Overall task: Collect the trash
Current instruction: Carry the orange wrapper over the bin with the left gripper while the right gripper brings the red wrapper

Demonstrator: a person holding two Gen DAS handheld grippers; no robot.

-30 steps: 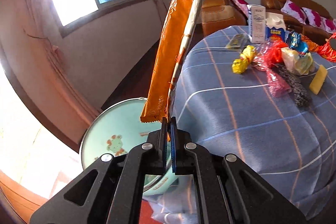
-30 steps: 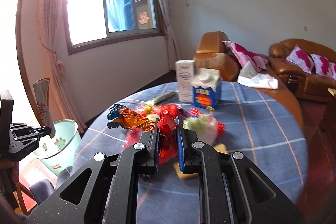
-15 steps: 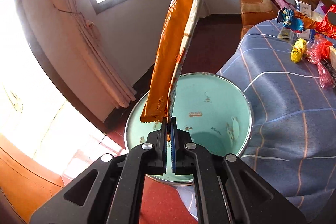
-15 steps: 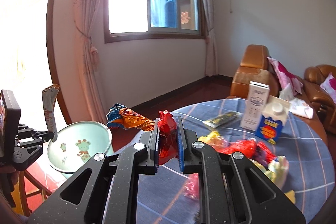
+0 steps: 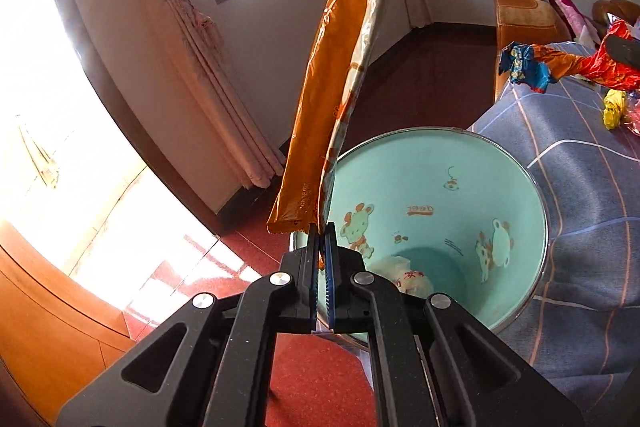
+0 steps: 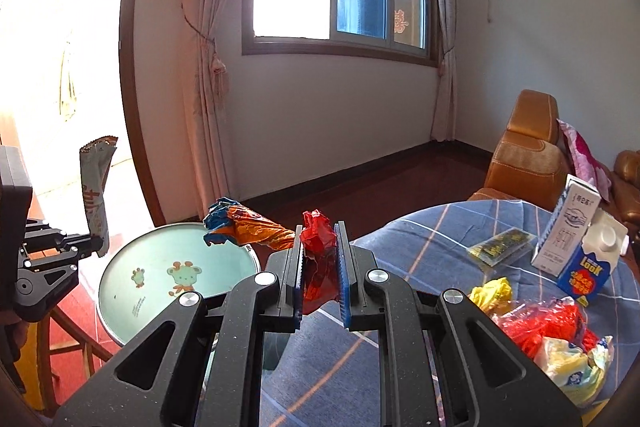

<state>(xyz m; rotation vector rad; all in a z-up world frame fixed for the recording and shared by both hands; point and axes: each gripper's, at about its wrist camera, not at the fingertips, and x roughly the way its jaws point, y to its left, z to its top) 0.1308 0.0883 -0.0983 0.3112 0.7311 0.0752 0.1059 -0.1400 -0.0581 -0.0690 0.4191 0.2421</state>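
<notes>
Left gripper (image 5: 322, 227): clamped tight on orange wrapper's (image 5: 328, 99) bottom seam, wrapper upright at 12 o'clock, bin (image 5: 516, 163) at 3, likely for dropping.
Right gripper (image 6: 319, 255): narrowly parted, pinching crumpled red wrapper (image 6: 318, 259); bin at its 9 o'clock.
</notes>
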